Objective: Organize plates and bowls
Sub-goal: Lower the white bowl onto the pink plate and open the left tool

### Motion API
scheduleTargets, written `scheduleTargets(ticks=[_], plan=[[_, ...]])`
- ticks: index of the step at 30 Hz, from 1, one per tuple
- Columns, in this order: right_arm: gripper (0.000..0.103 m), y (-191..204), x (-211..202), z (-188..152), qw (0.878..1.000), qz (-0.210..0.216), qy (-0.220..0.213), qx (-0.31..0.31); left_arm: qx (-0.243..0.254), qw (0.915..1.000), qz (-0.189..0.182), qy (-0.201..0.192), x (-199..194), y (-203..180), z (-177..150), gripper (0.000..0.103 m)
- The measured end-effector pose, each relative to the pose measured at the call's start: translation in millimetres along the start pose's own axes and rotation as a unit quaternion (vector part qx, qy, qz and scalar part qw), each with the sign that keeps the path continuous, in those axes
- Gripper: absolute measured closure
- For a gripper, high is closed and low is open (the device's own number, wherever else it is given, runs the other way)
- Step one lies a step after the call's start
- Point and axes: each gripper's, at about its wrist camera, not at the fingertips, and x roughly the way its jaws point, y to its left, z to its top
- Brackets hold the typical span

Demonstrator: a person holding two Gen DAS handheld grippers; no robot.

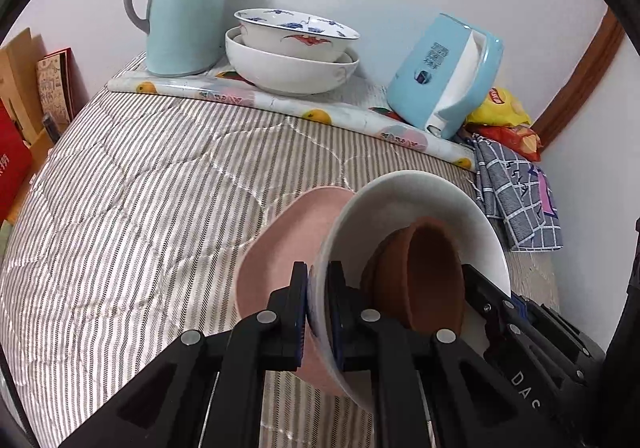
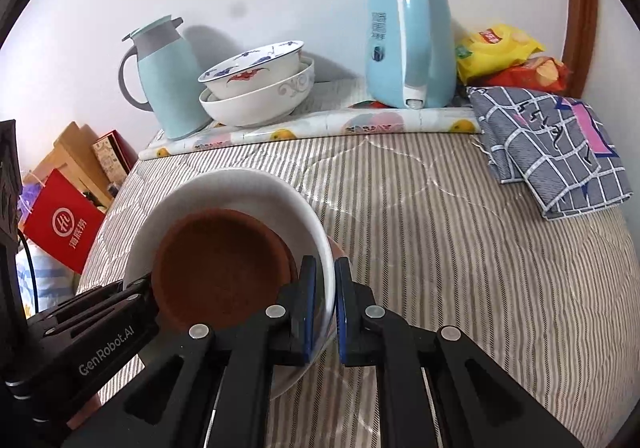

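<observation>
A white bowl [image 1: 420, 203] with a brown bowl [image 1: 428, 272] inside sits on a pink plate [image 1: 280, 244] over the striped bed. My left gripper [image 1: 318, 312] is shut on the white bowl's near rim. My right gripper [image 2: 325, 308] is shut on the opposite rim of the same white bowl [image 2: 240, 187]; the brown bowl [image 2: 220, 268] lies inside it. The right gripper also shows at the far side in the left wrist view [image 1: 500, 304]. Two stacked bowls, a painted one [image 1: 296, 31] in a white one [image 1: 288, 71], stand at the back.
A teal thermos jug [image 1: 184, 3] and a blue kettle [image 1: 444, 75] stand on a fruit-print mat [image 1: 256, 99] by the wall. Snack bags [image 1: 504, 115] and a checked cloth [image 1: 516, 195] lie at the right. Boxes and a red bag [image 2: 64, 232] stand beside the bed, left.
</observation>
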Motion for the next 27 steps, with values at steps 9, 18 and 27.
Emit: scheduleTargets(ticks=[9,18,27], plan=[[0.094,8,25,1,1.000,0.000,0.016,-0.002,-0.009,0.9999,0.006,0.013,21,13,2,0.092],[0.094,8,48,-2,0.999,-0.009,0.030,-0.004,-0.005,0.9998,-0.001,0.018,40,19,1,0.092],[0.094,4,56,-5,0.999,-0.013,0.034,-0.013,-0.001,0.9996,-0.019,0.020,43,20,2,0.090]])
